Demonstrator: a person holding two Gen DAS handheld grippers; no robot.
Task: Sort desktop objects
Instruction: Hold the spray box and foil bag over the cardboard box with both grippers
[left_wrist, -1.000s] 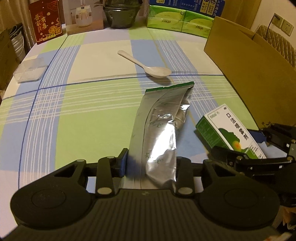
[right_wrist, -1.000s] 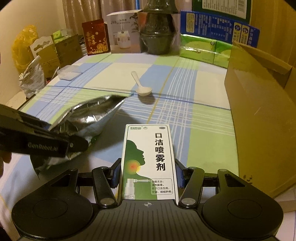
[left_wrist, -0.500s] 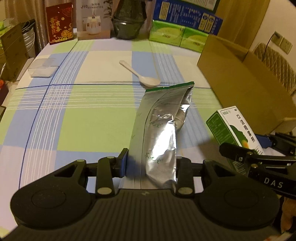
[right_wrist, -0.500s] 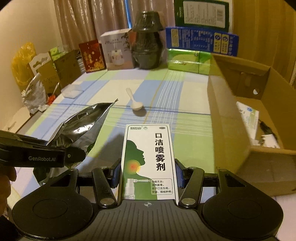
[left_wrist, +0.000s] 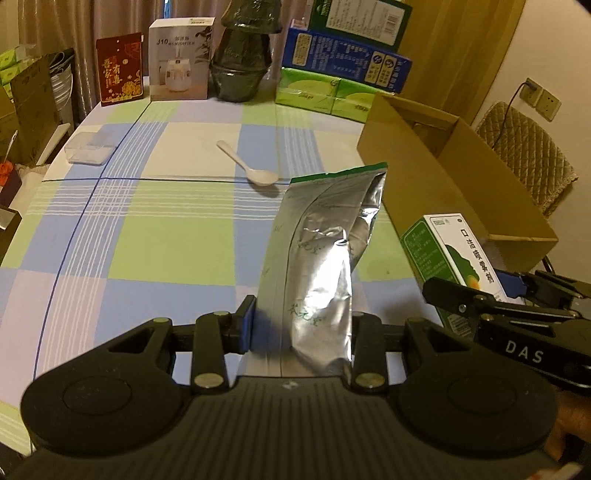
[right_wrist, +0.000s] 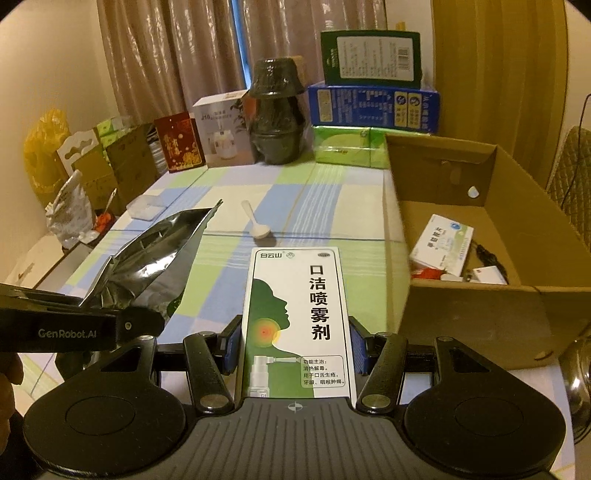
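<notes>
My left gripper (left_wrist: 301, 325) is shut on a silver foil pouch (left_wrist: 321, 258) and holds it up above the checked tablecloth; the pouch also shows in the right wrist view (right_wrist: 155, 266). My right gripper (right_wrist: 295, 347) is shut on a white and green spray box (right_wrist: 297, 314), held above the table left of the open cardboard box (right_wrist: 480, 306). The spray box also shows at the right of the left wrist view (left_wrist: 454, 258). A white plastic spoon (left_wrist: 247, 168) lies on the table ahead.
The cardboard box (left_wrist: 443, 184) holds a white medicine box (right_wrist: 441, 243) and small items. A clear plastic case (left_wrist: 90, 147) lies at the table's left. Boxes, a dark pot (left_wrist: 242, 59) and green tissue packs (left_wrist: 321, 96) line the far edge.
Both grippers have risen with their loads, so the views look further over the table. The inside of the cardboard box has come into the right wrist view.
</notes>
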